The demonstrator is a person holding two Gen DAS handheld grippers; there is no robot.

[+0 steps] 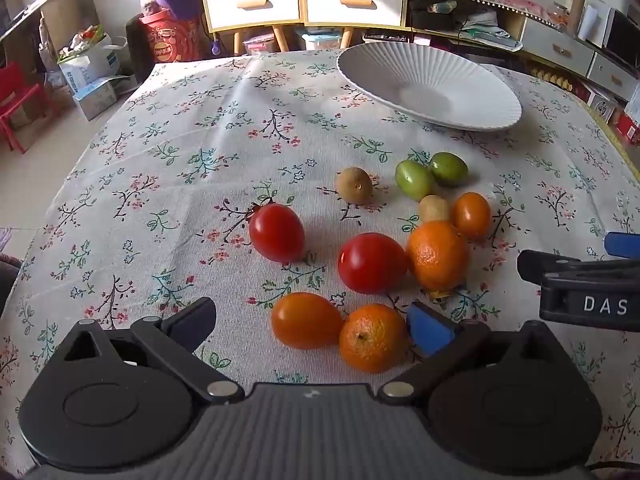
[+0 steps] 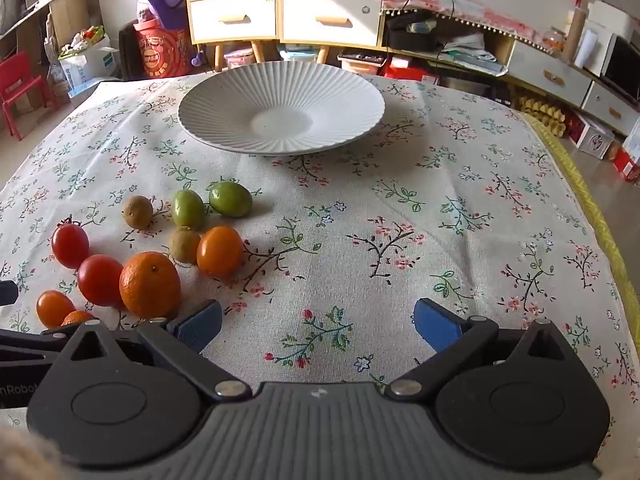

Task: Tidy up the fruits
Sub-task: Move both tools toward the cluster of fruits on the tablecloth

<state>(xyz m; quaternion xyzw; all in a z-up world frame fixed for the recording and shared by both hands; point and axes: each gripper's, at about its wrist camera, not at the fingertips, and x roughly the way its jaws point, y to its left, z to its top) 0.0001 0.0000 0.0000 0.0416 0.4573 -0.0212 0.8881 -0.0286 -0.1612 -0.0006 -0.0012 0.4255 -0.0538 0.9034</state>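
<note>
On the floral-clothed desk [image 2: 400, 208], the fruits [image 1: 372, 263] lie clustered near a white ribbed plate [image 2: 224, 92] that holds nothing. Both the left gripper [image 1: 312, 320] and right gripper [image 2: 318, 322] hover with jaws spread wide; the left's frame an orange tomato [image 1: 306, 320] and mandarin [image 1: 372, 338].

A lived-in home room.
Floral tablecloth [image 2: 360, 220] on the surface, white-drawered wooden cabinet [image 2: 280, 16], red child's chair [image 2: 20, 88], and cluttered shelves [image 2: 560, 52] along the wall.
</note>
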